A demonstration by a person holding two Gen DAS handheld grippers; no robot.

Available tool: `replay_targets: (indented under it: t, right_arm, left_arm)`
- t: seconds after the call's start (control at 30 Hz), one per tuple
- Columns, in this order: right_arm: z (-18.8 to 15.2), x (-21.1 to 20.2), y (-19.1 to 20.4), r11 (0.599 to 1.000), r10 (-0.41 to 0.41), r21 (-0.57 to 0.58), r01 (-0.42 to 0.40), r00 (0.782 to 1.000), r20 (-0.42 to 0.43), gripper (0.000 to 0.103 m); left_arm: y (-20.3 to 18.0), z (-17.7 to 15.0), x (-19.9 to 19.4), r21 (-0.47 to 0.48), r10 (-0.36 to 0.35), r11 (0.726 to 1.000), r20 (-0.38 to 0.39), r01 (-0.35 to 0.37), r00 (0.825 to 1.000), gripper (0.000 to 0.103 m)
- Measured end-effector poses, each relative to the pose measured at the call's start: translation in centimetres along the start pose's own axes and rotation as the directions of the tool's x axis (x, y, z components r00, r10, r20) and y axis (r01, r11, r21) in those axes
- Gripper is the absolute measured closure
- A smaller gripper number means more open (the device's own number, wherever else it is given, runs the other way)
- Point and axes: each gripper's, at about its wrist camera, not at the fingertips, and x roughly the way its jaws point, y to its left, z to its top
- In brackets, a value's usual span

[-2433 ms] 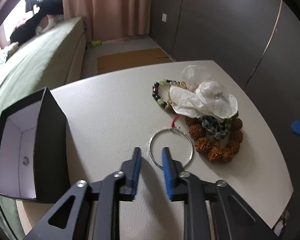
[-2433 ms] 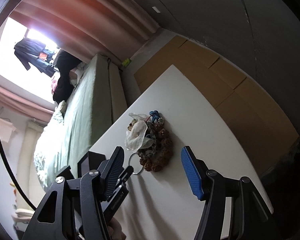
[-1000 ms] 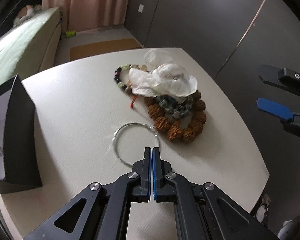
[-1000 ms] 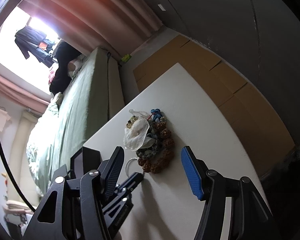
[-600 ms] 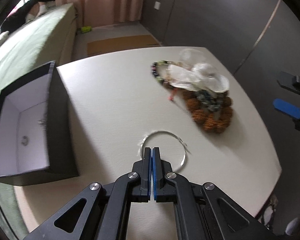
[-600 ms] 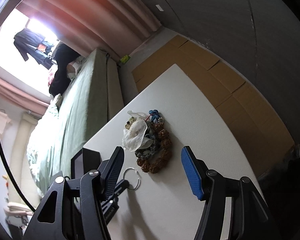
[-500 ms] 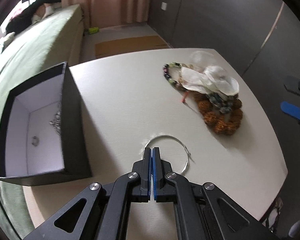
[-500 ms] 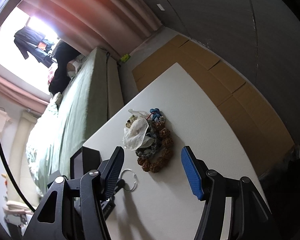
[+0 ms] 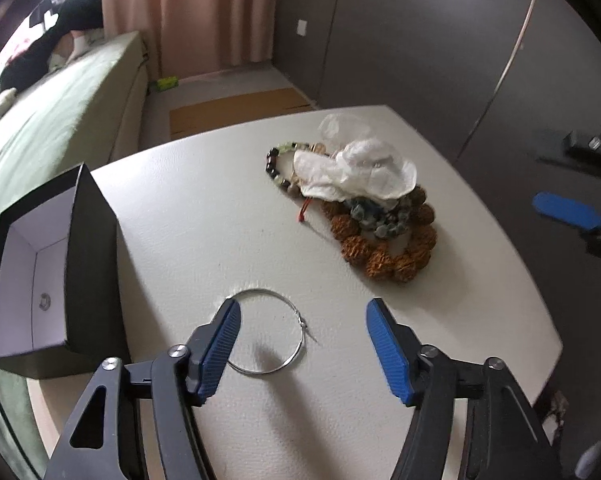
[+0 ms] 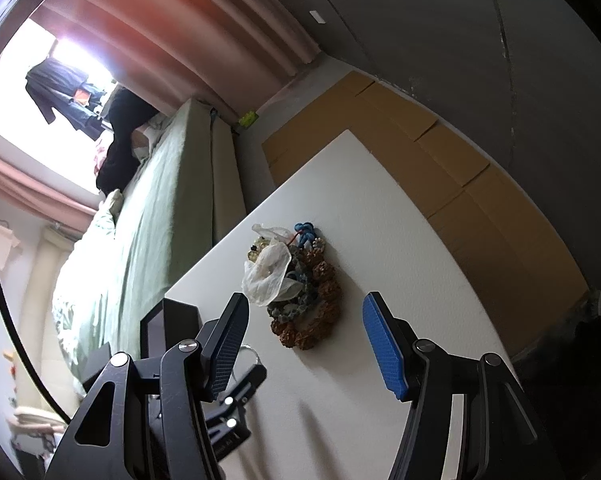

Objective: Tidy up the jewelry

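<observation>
Since half a second ago the left gripper [image 9: 302, 344] has gone from jaws pressed together on the silver hoop [image 9: 266, 332] to jaws spread wide; the hoop now lies flat and free on the white table [image 9: 188, 216]. Left blue pad [image 9: 216, 354] overlaps the hoop's left arc in view; contact cannot be told. Right pad stands clear of it. Gripper points forward and down at the near-centre of the tabletop.

Right gripper [image 10: 304, 344]: jaws also wide, holding nothing, hovering off the table's right side, tilted; its blue pad shows at the right edge of the left wrist view.

Counts:
- one silver hoop, near centre, with a small loose end on its right side
- one black box [image 9: 88, 264], white inside, open, at the near-left table edge; one small ring-like piece [image 9: 44, 302] on its floor
- one jewelry heap [image 9: 364, 208] far right of centre: one ring of big brown beads [image 9: 380, 256], one grey-blue bead strand [image 9: 376, 216] on it, one dark-and-green bead bracelet [image 9: 278, 164] at the heap's far-left side, one crumpled white plastic bag [image 9: 360, 176] on top

Open tabletop lies between hoop and box, and between hoop and heap. Box overhangs or sits at the left edge. Green bed [image 9: 56, 120] runs along the far-left side; cardboard sheet [image 9: 236, 110] on the floor beyond the far edge.
</observation>
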Motion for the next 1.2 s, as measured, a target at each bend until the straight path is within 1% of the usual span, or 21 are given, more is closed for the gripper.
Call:
replay_targets:
  t: [0.03,0.07,0.1,0.13,0.17,0.2,0.23,0.27,0.3,0.33,0.4,0.57,0.73,0.8,0.83,0.9,1.0,1.07,1.13,1.17,1.2]
  right_arm:
    - [0.0,-0.1,-0.1,1.0,0.001,0.004,-0.001,1.0,0.003,0.043]
    - [0.1,-0.3,-0.3,1.0,0.002,0.008,-0.002,1.0,0.005,0.043]
    - [0.1,-0.4,-0.4,1.0,0.002,0.012,-0.002,1.0,0.006,0.043]
    - [0.2,-0.4,-0.5,1.0,0.002,0.016,-0.002,1.0,0.007,0.043]
    - [0.2,-0.5,-0.6,1.0,0.002,0.02,-0.002,1.0,0.007,0.043]
    - [0.2,-0.5,-0.7,1.0,0.002,0.023,-0.003,1.0,0.007,0.043]
    - [0.2,-0.5,-0.7,1.0,0.002,0.023,-0.003,1.0,0.007,0.043]
    - [0.2,-0.5,-0.7,1.0,0.002,0.021,-0.002,1.0,0.005,0.043]
    - [0.2,-0.4,-0.6,1.0,0.002,0.018,-0.002,1.0,0.002,0.043]
    - [0.1,-0.2,-0.6,1.0,0.001,0.016,-0.001,1.0,-0.002,0.043]
    - [0.1,0.4,-0.3,1.0,0.014,0.013,-0.014,1.0,-0.018,0.043]
    - [0.0,2.3,0.6,0.998,0.059,0.011,-0.058,0.997,-0.053,0.043]
    - [-0.1,4.7,1.5,0.997,0.082,0.001,-0.082,0.994,-0.078,0.043]
    - [-0.1,5.6,1.7,0.996,0.087,-0.002,-0.088,0.993,-0.082,0.043]
    - [-0.1,6.2,1.8,0.996,0.086,-0.004,-0.087,0.993,-0.082,0.044]
    - [0.1,6.9,1.9,0.995,0.096,-0.005,-0.097,0.992,-0.085,0.048]
    - [0.2,7.9,2.2,0.995,0.101,-0.002,-0.102,0.992,-0.081,0.049]
    - [0.2,8.5,2.4,0.996,0.089,-0.008,-0.09,0.993,-0.079,0.049]
    - [0.2,9.0,2.6,0.997,0.078,-0.019,-0.079,0.994,-0.08,0.057]
    - [0.1,9.2,2.6,0.997,0.071,-0.021,-0.072,0.994,-0.079,0.072]
    - [0.1,9.2,2.6,0.998,0.055,-0.022,-0.057,0.996,-0.067,0.084]
  left_arm:
    - [-0.3,-0.1,0.5,0.005,0.002,1.0,-0.013,-0.002,1.0,0.061]
    - [-0.5,-0.2,0.8,0.009,0.011,1.0,-0.022,-0.011,1.0,0.063]
    - [-0.8,-0.2,0.7,0.019,0.025,1.0,0.002,-0.025,1.0,0.064]
    - [-0.8,-0.2,0.9,0.02,0.033,0.999,-0.001,-0.033,0.999,0.068]
    - [-0.9,-0.3,0.8,0.022,0.047,0.999,0.013,-0.048,0.999,0.072]
    - [-0.8,-0.4,0.8,0.021,0.065,0.998,0.018,-0.065,0.998,0.081]
    - [-0.7,-0.4,0.9,0.021,0.076,0.997,0.024,-0.076,0.997,0.097]
    - [-0.5,-0.4,0.8,0.022,0.081,0.996,0.027,-0.082,0.996,0.1]
    - [-0.1,-0.4,0.8,0.015,0.065,0.998,0.023,-0.065,0.998,0.102]
    - [0.3,-0.3,0.7,-0.004,0.043,0.999,0.018,-0.043,0.999,0.102]
    - [1.3,-0.2,0.4,-0.045,0.023,0.999,0.02,-0.023,1.0,0.102]
    - [3.1,0.7,-1.7,-0.109,-0.011,0.994,0.086,0.021,0.996,0.102]
    - [4.9,1.3,-4.1,-0.166,-0.049,0.983,0.156,0.075,0.987,0.102]
    - [5.4,1.6,-4.8,-0.184,-0.053,0.979,0.181,0.087,0.982,0.102]
    - [5.6,1.8,-5.0,-0.194,-0.054,0.977,0.191,0.092,0.98,0.102]
    - [6.2,1.9,-5.7,-0.212,-0.062,0.971,0.209,0.108,0.976,0.102]
    - [7.4,2.2,-6.8,-0.242,-0.078,0.96,0.244,0.139,0.967,0.102]
    - [8.4,2.3,-7.6,-0.262,-0.081,0.953,0.268,0.154,0.96,0.102]
    - [9.5,2.2,-8.5,-0.286,-0.079,0.944,0.292,0.166,0.953,0.102]
    - [10.2,2.1,-8.9,-0.298,-0.075,0.94,0.302,0.168,0.95,0.102]
    - [11.1,2.0,-9.4,-0.314,-0.065,0.934,0.313,0.168,0.948,0.102]
